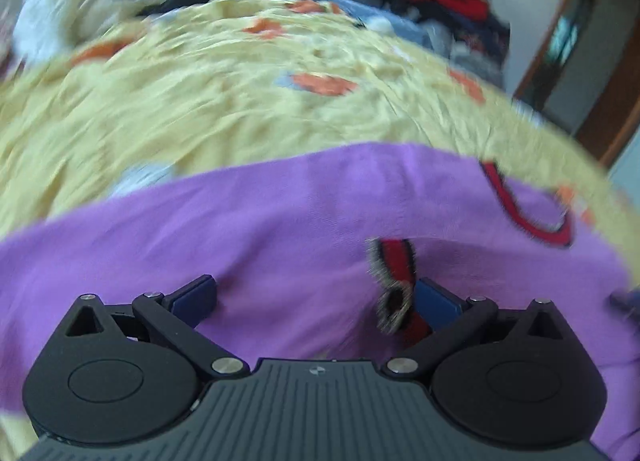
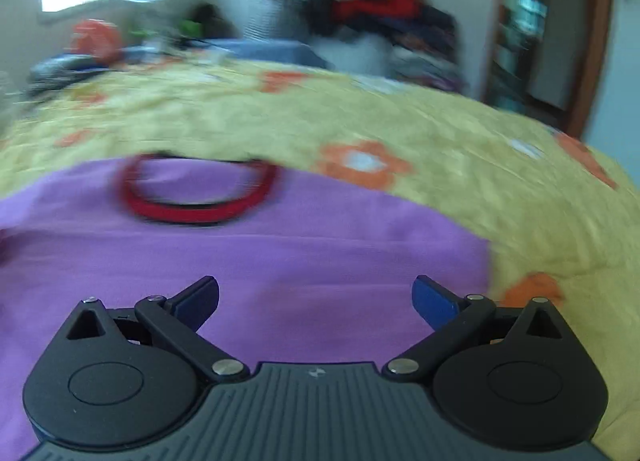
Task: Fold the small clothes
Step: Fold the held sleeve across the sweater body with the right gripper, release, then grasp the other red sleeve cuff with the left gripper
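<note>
A purple shirt (image 1: 280, 221) lay spread flat on a yellow bedspread (image 1: 200, 109) printed with orange flowers, near both cameras. Its red and black collar (image 2: 192, 205) sat at the far edge of the shirt, left of centre in the right wrist view. The left gripper (image 1: 316, 297) hung just above the shirt with its 2 fingers spread wide, grasping nothing; a red and black cuff (image 1: 394, 285) lay by its right finger, contact unclear through blur. The right gripper (image 2: 316, 297) was likewise released, over the shirt's right part near its edge. Far off, a heap of clothes (image 2: 380, 17) stood against the wall beside a wooden door frame (image 2: 596, 41).
</note>
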Demonstrator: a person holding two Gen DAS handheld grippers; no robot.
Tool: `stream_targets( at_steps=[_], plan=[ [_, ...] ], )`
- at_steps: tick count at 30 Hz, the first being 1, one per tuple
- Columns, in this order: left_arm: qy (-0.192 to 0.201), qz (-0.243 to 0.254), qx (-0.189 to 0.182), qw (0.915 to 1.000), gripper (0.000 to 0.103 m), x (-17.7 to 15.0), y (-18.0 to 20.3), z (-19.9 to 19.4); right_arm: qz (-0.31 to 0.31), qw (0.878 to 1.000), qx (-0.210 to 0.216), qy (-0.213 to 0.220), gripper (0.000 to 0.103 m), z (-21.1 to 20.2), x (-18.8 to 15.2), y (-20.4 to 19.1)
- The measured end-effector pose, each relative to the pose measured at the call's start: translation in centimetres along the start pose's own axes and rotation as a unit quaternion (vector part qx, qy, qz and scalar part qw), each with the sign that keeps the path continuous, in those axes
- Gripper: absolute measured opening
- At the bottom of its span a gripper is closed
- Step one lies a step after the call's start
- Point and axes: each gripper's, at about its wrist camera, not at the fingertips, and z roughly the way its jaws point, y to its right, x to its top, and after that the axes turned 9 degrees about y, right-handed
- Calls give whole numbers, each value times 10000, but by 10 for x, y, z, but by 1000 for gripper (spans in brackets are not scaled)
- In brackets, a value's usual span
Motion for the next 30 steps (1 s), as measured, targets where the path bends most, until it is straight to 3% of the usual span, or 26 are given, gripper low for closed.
stream_targets(
  at_steps=[3,6,8,11,14,17,19,20,24,25,27,30],
  plan=[
    [23,-907,-62,9959,103,-14,-58,-36,-105,9992,301,-234,103,-4,-5,-35],
    [527,-1587,-46,9859,103,-32,-113,-77,-394,9983,419,-66,103,-12,-13,-69],
    [929,-2058,-147,9741,103,-41,-147,-97,-610,9965,574,71,103,-18,-20,-90],
    [1049,-2766,-226,9550,103,-46,-181,-107,-926,9934,679,56,103,-24,-27,-114],
    [813,-2837,-57,9555,102,-40,-188,-104,-1276,9900,589,82,103,-27,-33,-125],
    [999,-3129,-264,9441,103,-50,-193,-122,-1264,9902,578,108,103,-35,-32,-125],
    [1114,-3156,-248,9420,103,-62,-203,-134,-1171,9907,687,82,103,-35,-31,-119],
    [1122,-3265,-368,9378,103,-65,-211,-136,-1116,9912,711,81,103,-35,-32,-117],
    [1088,-4090,-707,9033,103,-81,-245,-150,-929,9925,793,-41,103,-31,-34,-110],
    [1037,-4118,-663,9029,103,-84,-247,-157,-926,9926,787,-42,103,-30,-35,-110],
    [846,-3821,-509,9188,103,-86,-245,-172,-907,9927,790,-41,103,-30,-35,-110],
    [753,-2686,-116,9602,103,-87,-230,-198,-879,9926,840,-62,103,-27,-36,-110]
  ],
)
